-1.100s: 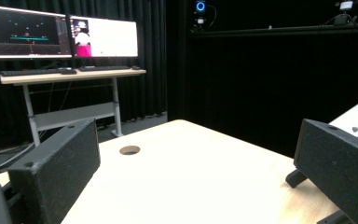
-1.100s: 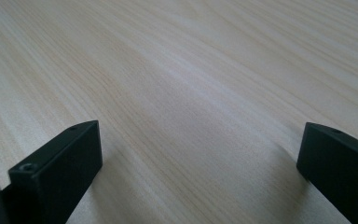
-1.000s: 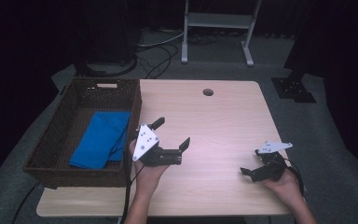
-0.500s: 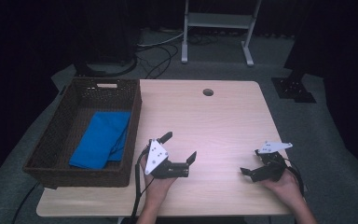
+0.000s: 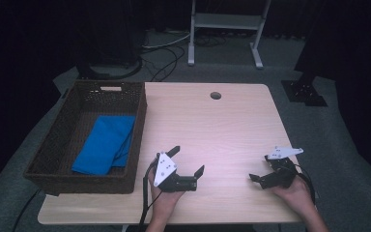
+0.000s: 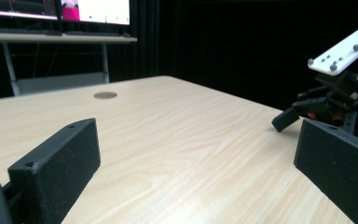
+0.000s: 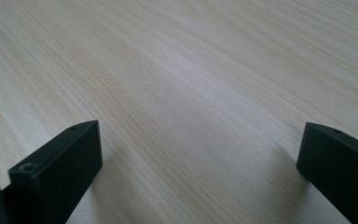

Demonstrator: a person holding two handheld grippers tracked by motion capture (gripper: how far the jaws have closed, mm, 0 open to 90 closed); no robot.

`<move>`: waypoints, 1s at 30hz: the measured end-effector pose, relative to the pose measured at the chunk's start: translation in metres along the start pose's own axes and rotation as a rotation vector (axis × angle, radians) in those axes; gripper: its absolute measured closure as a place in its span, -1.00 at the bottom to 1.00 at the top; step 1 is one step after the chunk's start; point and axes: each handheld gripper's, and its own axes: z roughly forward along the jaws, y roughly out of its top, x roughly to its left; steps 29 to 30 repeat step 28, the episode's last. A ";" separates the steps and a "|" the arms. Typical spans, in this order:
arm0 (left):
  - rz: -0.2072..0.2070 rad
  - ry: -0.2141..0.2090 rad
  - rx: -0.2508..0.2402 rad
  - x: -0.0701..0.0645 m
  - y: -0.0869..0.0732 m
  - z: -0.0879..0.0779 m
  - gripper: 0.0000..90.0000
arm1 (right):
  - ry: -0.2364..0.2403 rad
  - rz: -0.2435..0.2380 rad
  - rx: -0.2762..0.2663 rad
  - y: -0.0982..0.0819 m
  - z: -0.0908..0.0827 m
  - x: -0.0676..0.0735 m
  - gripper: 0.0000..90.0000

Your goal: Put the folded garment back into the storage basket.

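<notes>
A dark wicker basket (image 5: 136, 126) stands on the left part of the light wooden table (image 5: 222, 130). Inside it lies a folded blue cloth (image 5: 105, 144). My left gripper (image 5: 187, 160) sits low over the table's front, just right of the basket's near corner, open with nothing between its jaws (image 6: 198, 163). My right gripper (image 5: 262, 170) rests near the front right of the table, also open and empty (image 7: 200, 158), looking down on bare wood. In the left gripper view the right gripper (image 6: 335, 93) appears at the far right with its white plate on top.
A round cable hole (image 5: 215, 95) sits in the table's far middle. Beyond the table are a metal stand (image 5: 224, 29) and cables on the grey floor. A black foot plate (image 5: 305, 93) lies off the table's right far corner.
My left gripper has drawn back toward the table's near edge and a little right, away from the basket. The right gripper has stayed put.
</notes>
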 end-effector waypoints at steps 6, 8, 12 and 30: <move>0.002 0.001 0.013 -0.001 -0.002 -0.003 -1.00 | -0.003 0.006 -0.002 -0.001 -0.001 0.001 -1.00; 0.003 0.005 0.028 -0.001 -0.003 -0.003 -1.00 | -0.003 0.005 -0.002 -0.001 -0.001 0.001 -1.00; -0.003 0.001 0.094 -0.001 -0.006 -0.001 -1.00 | -0.003 0.005 -0.002 -0.001 -0.001 0.001 -1.00; -0.003 -0.006 0.129 -0.001 -0.007 0.002 -1.00 | -0.003 0.004 -0.002 -0.001 -0.001 0.001 -1.00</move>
